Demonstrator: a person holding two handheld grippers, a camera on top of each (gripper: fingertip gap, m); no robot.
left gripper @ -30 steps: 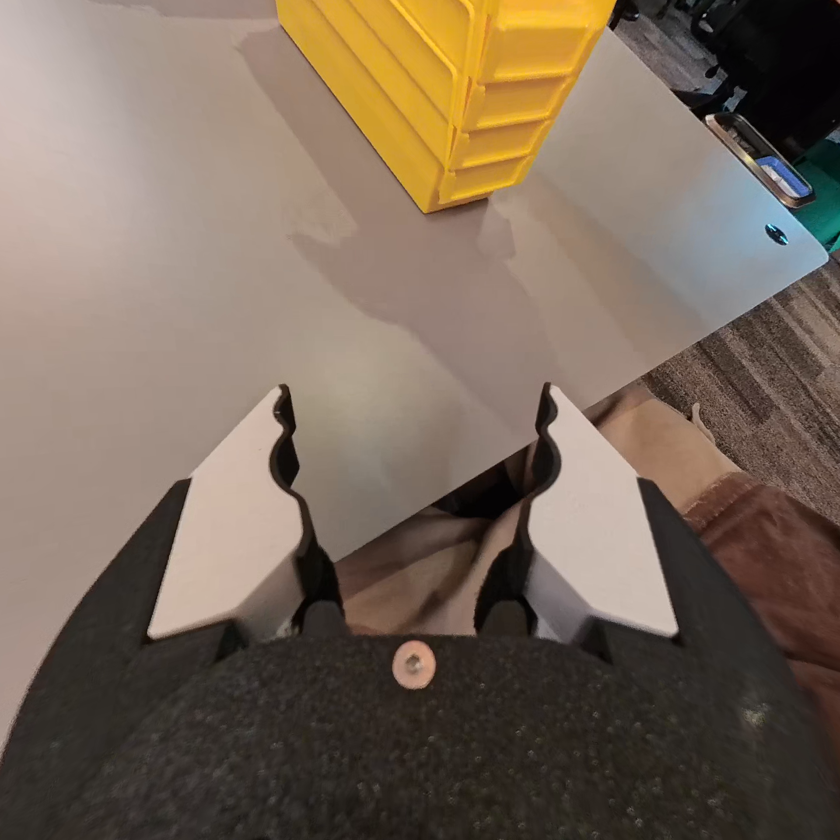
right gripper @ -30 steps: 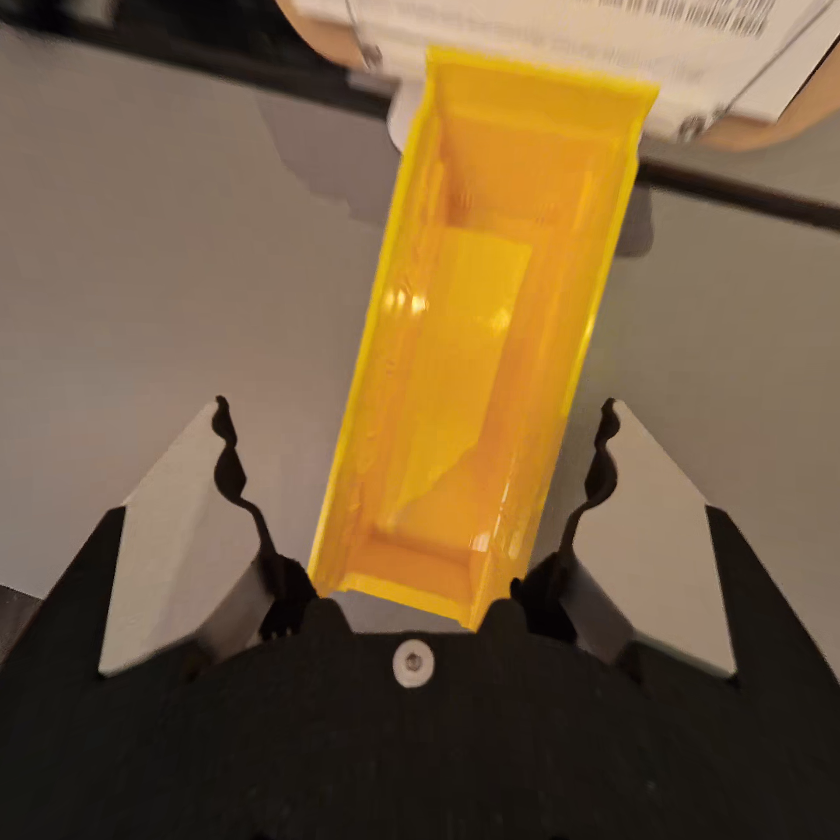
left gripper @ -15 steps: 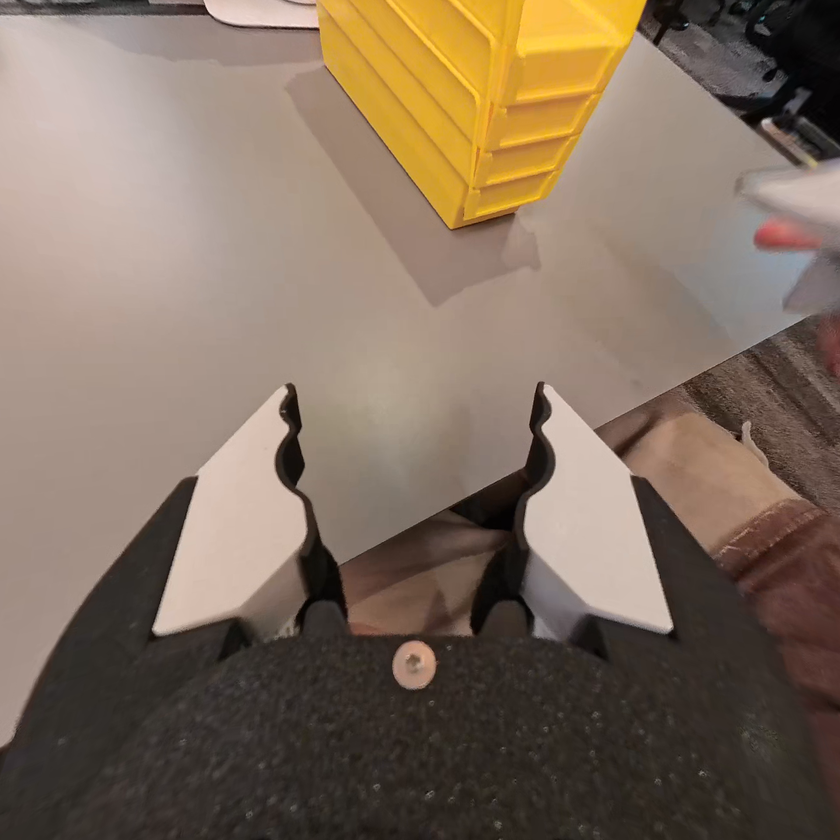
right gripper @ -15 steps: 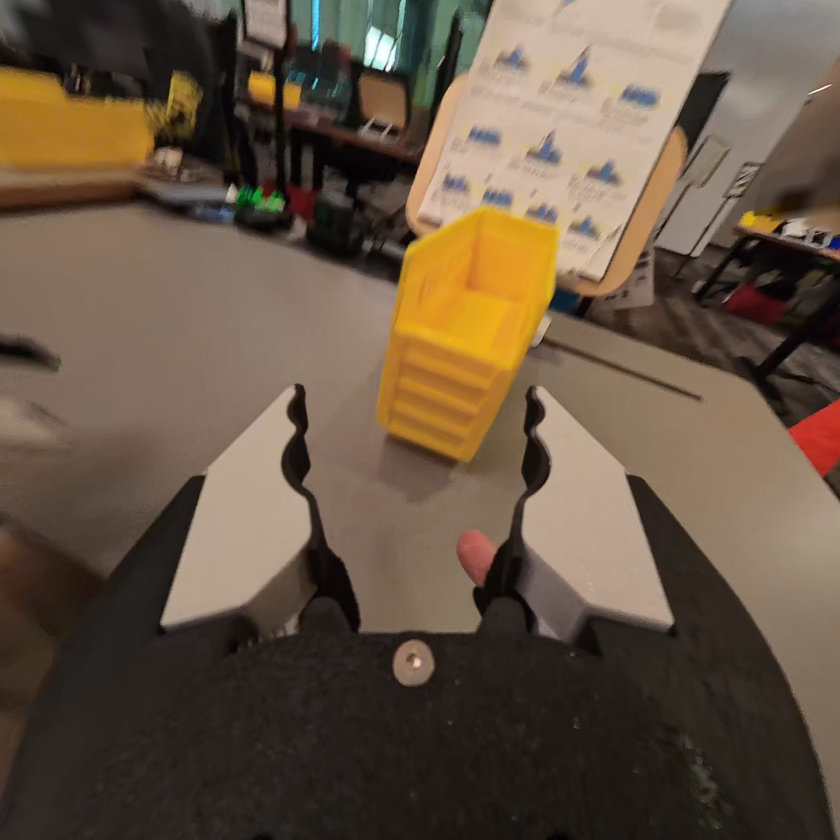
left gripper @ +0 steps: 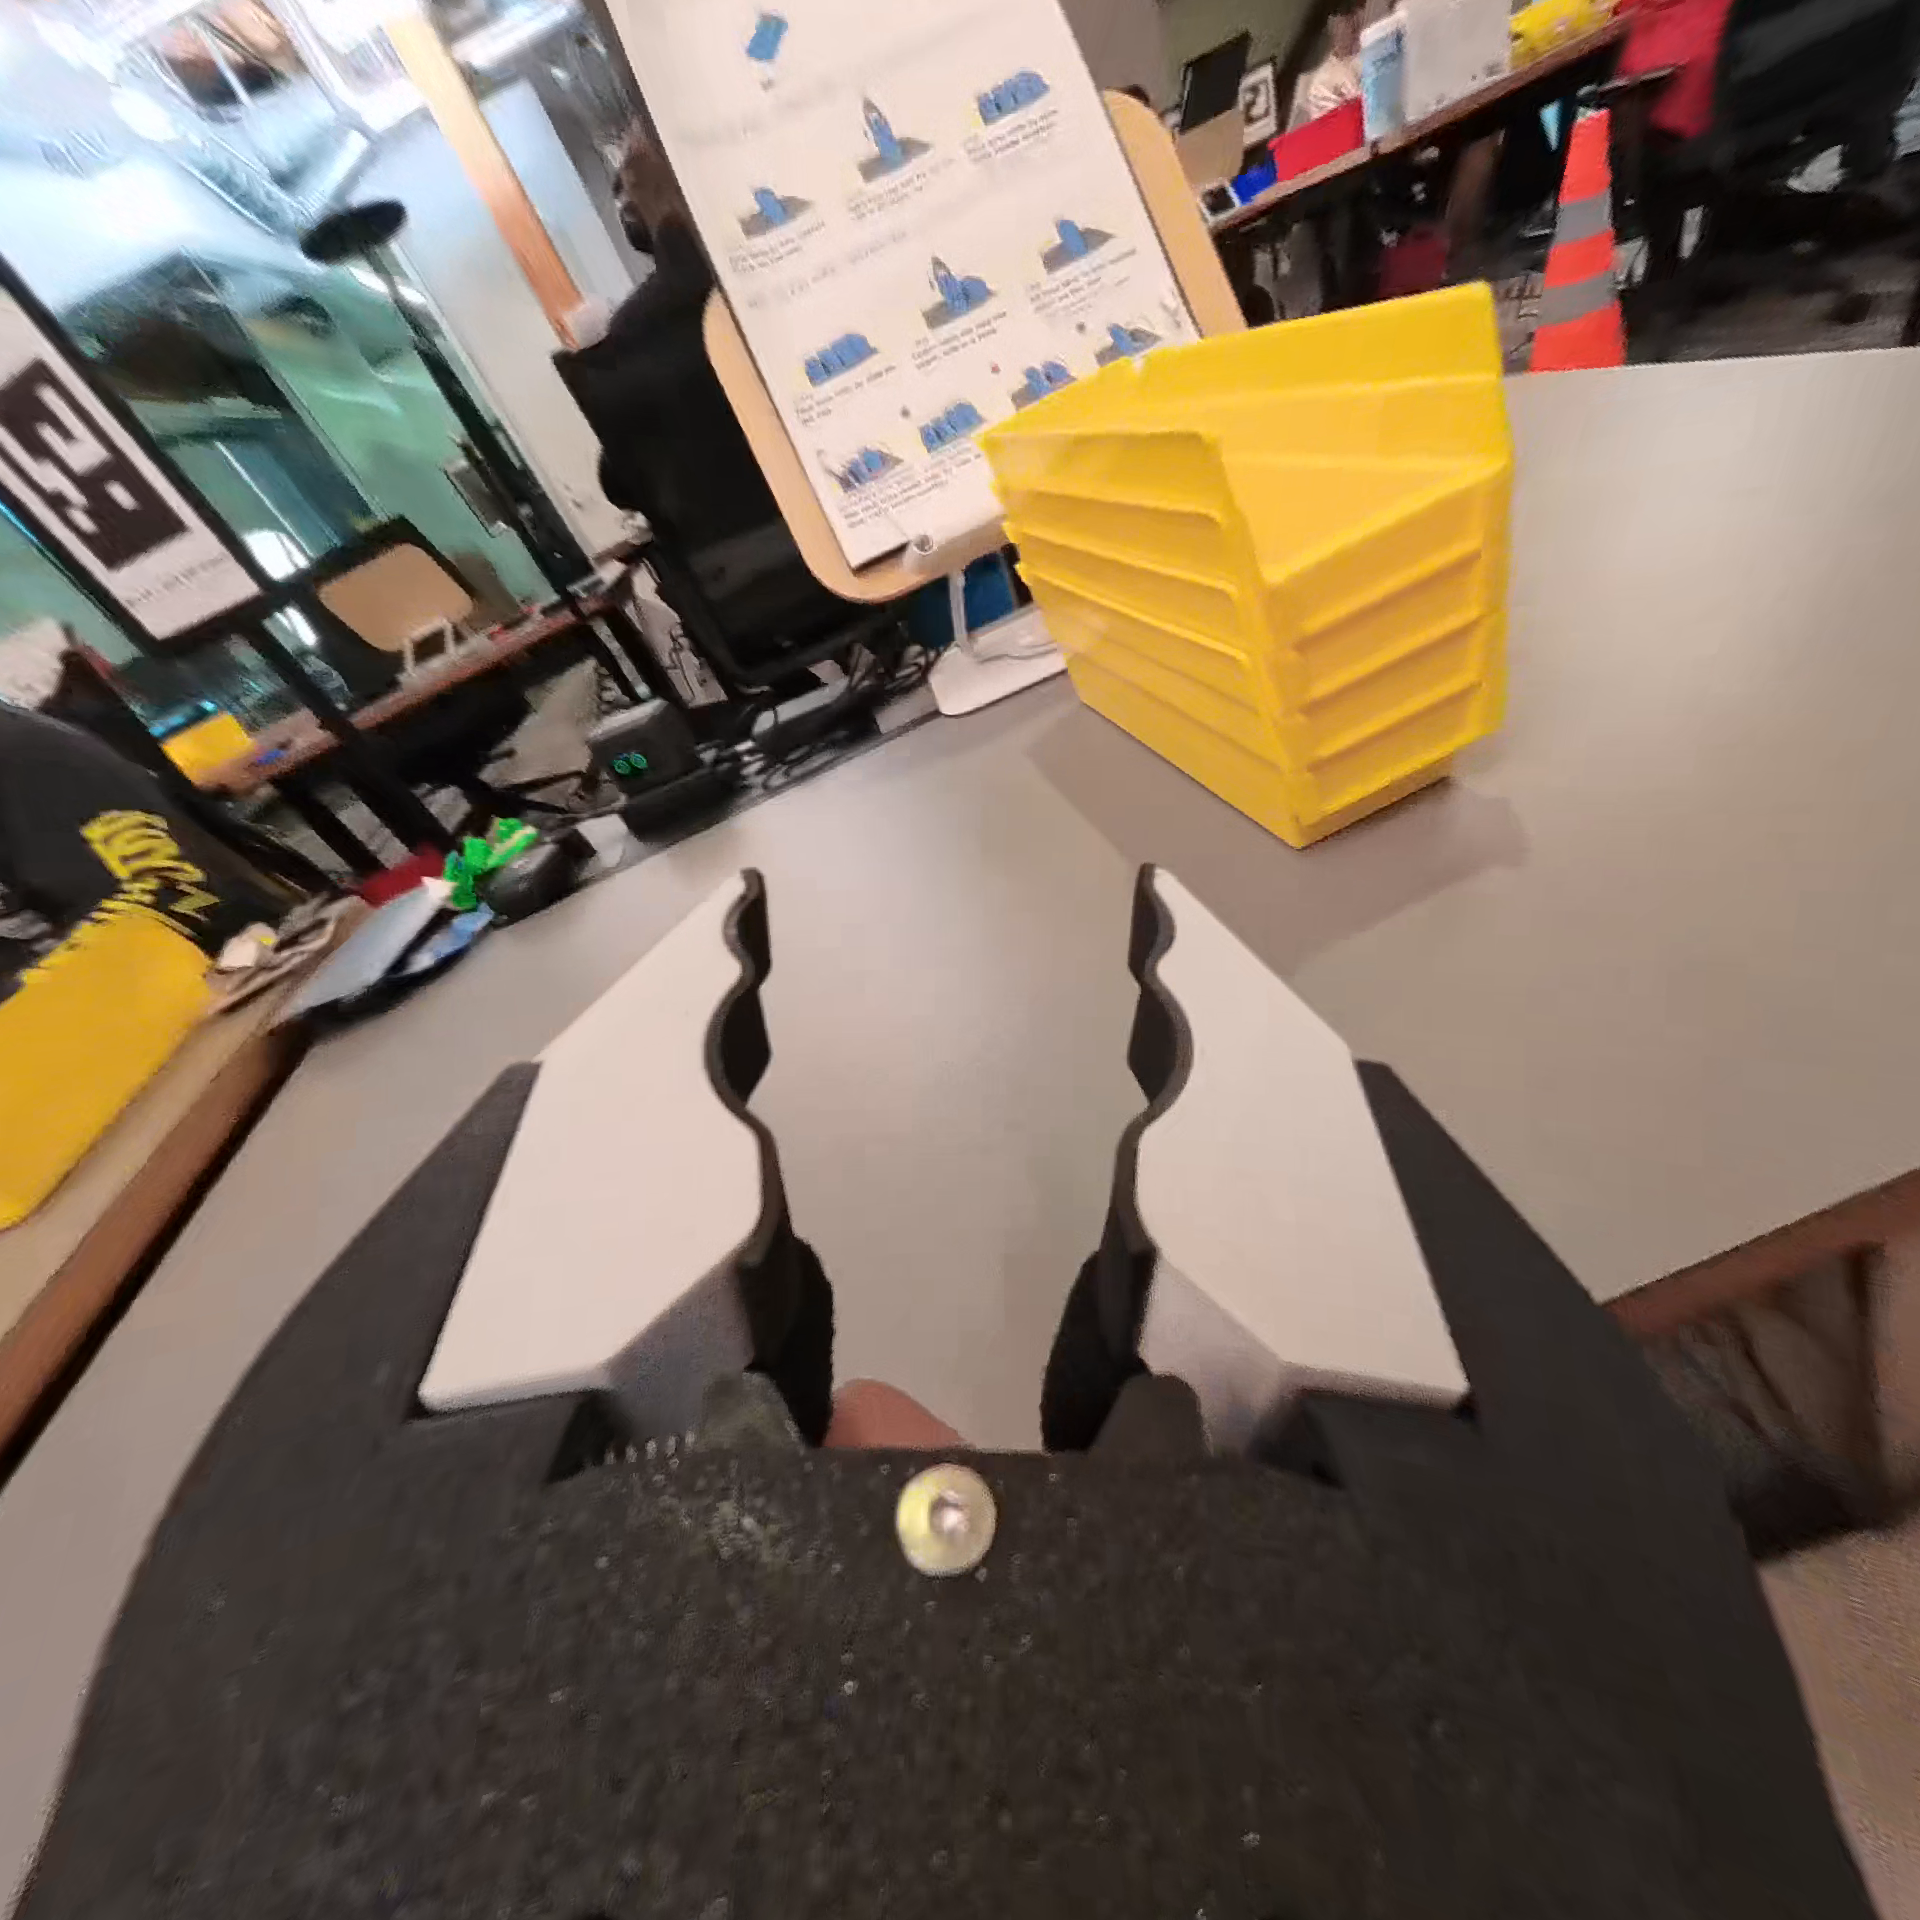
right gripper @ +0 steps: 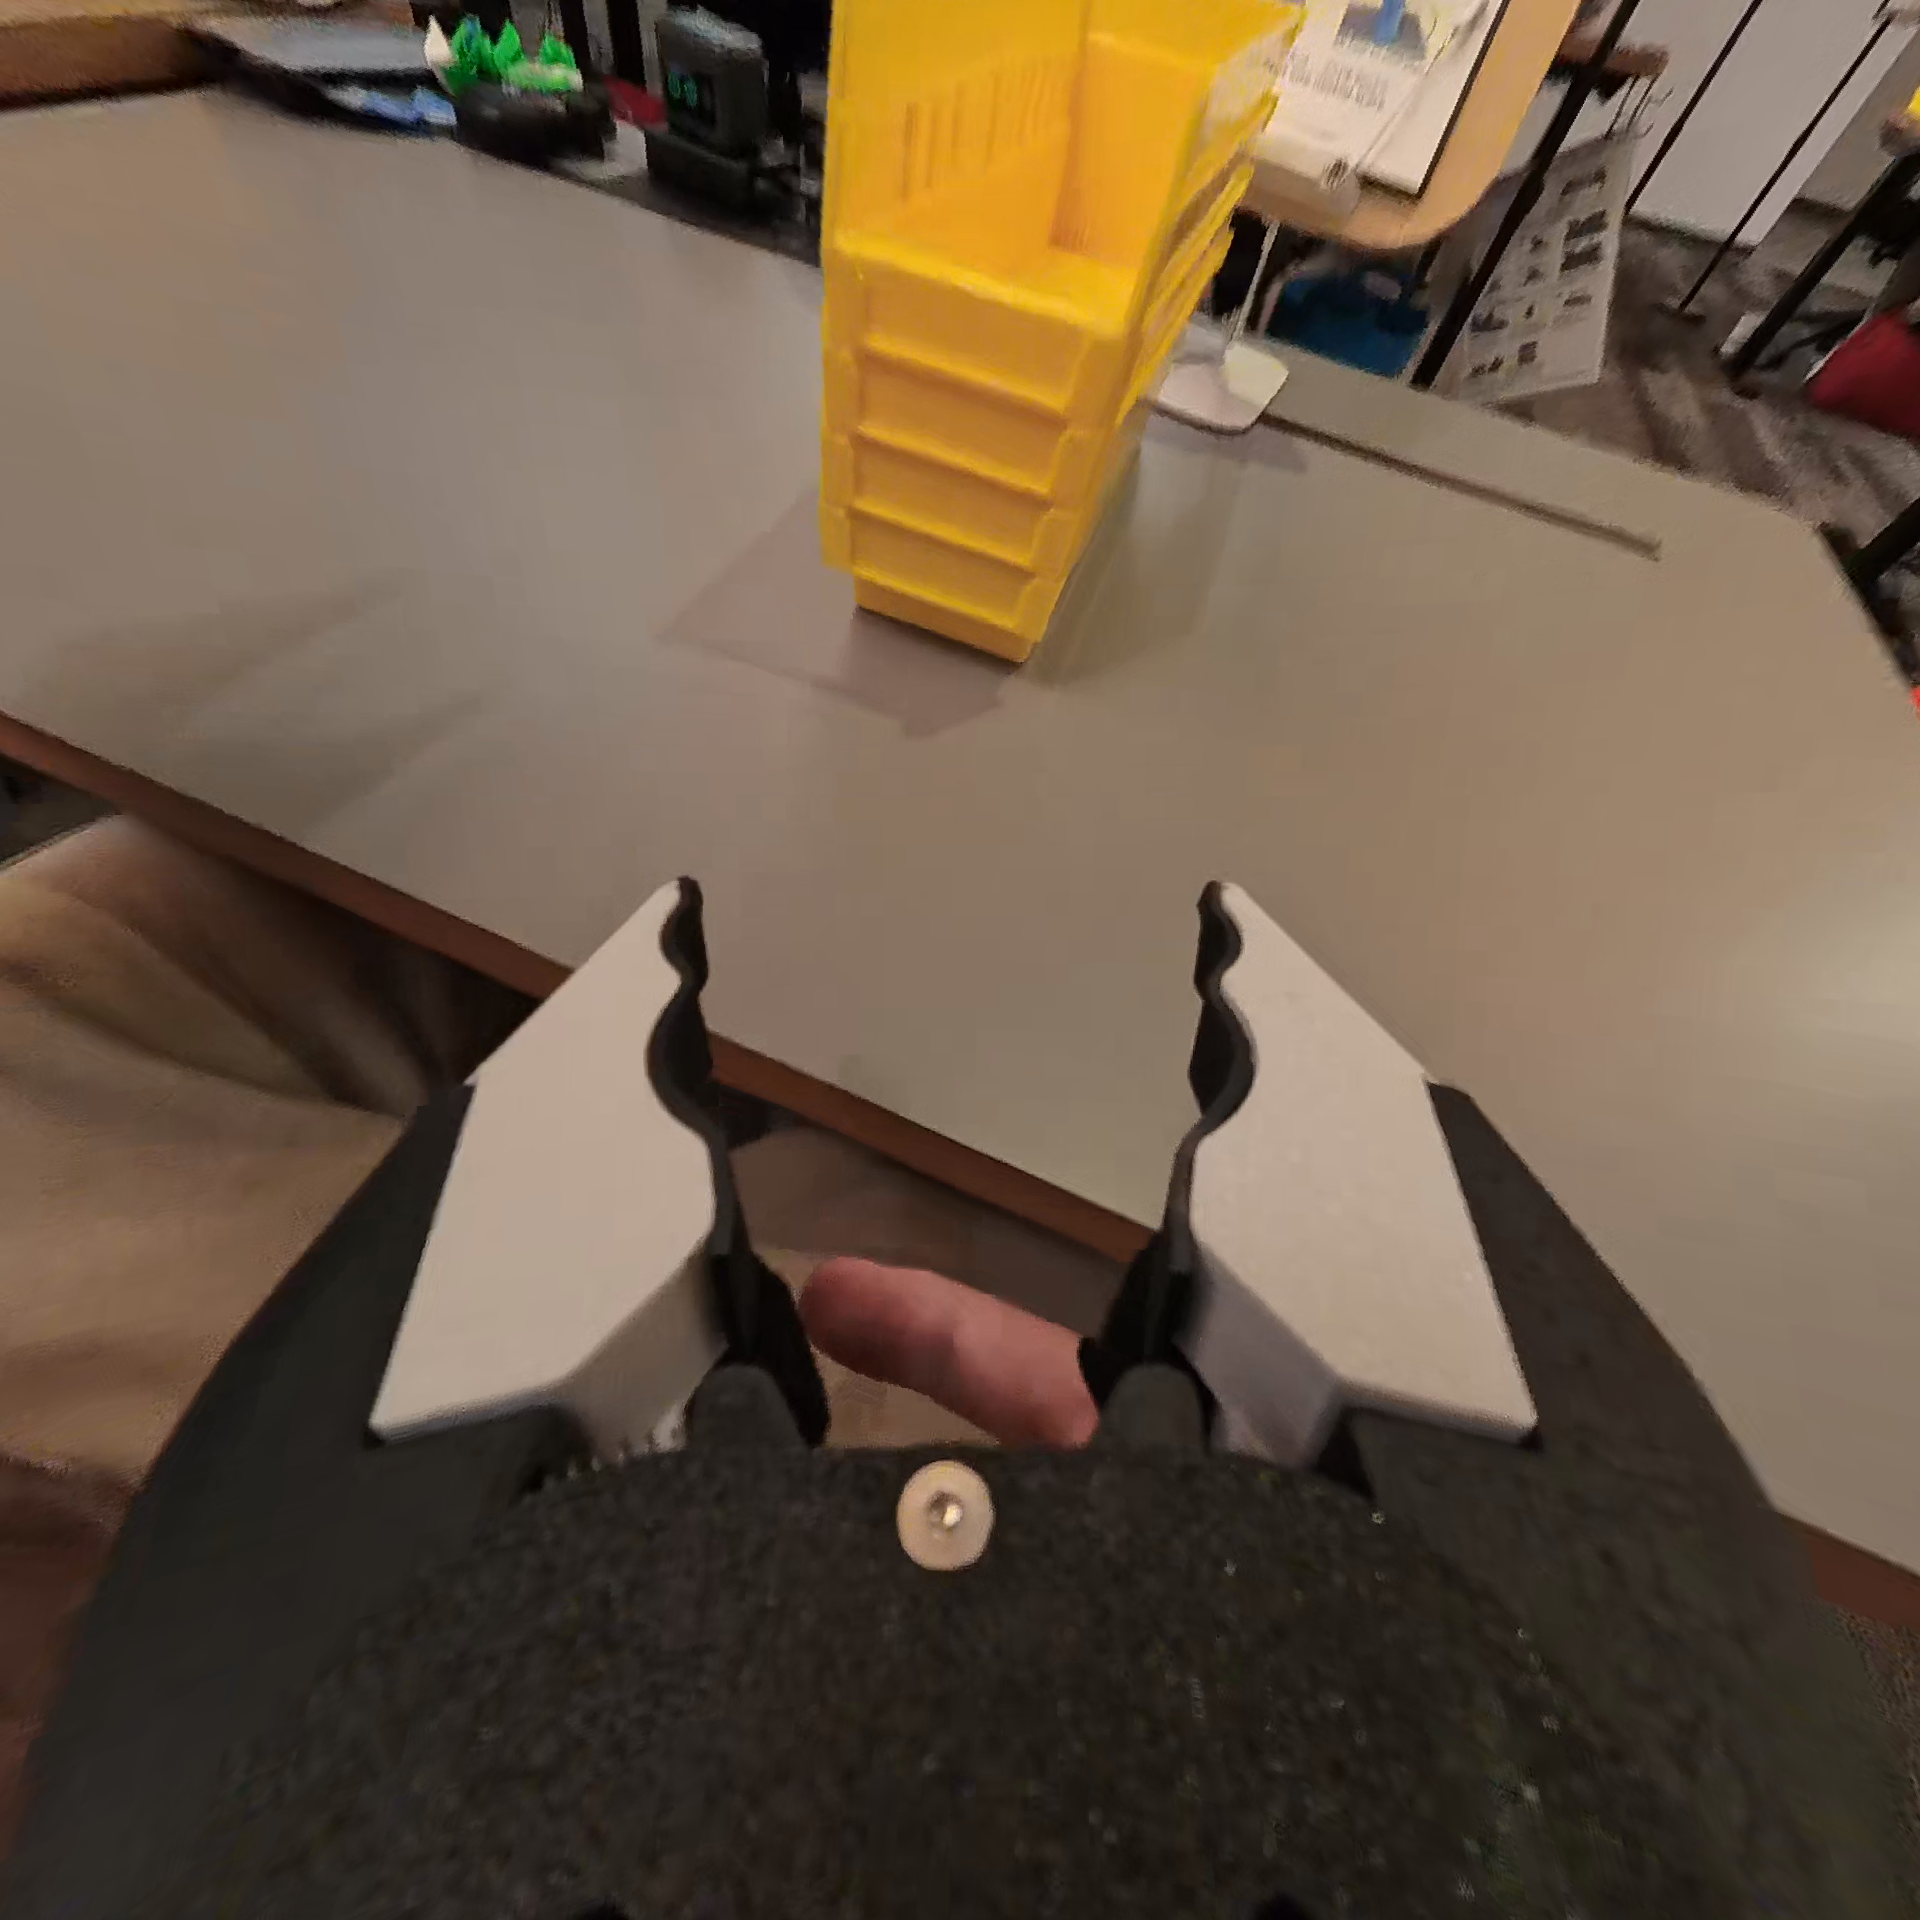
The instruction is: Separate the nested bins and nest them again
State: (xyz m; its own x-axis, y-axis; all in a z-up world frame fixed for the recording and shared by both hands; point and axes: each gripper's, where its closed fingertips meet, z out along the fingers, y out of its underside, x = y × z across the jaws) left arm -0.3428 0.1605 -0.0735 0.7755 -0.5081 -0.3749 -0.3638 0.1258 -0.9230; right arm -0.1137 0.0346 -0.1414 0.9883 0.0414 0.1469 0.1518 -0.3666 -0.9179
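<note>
A: Item one, yellow bins [right gripper: 997, 343]: one stack, about five deep, all nested, standing upright on the grey worktop [right gripper: 1455, 831] toward its far side.

B: Change since a second ago?

A: The right gripper [right gripper: 951, 914] was directly over the open top bin; it has now pulled back to the near edge of the worktop. The left gripper [left gripper: 945, 904] has lifted from a downward look to a level one. Neither carries anything. Judged from that, the last bin has gone back in and the stack reads as re-nested.

B: Jaws?

A: Both pairs stand apart, empty. A fingertip [right gripper: 935, 1340] shows between the right jaws at their base.

B: Stack relative to them?

A: Well apart from both. In the left wrist view the bins [left gripper: 1278, 603] sit ahead and to the right; in the right wrist view, ahead and nearly centred.

B: Surroundings?

A: Poster board [left gripper: 914, 260] behind the stack, orange cone [left gripper: 1579, 249] farther off.
</note>
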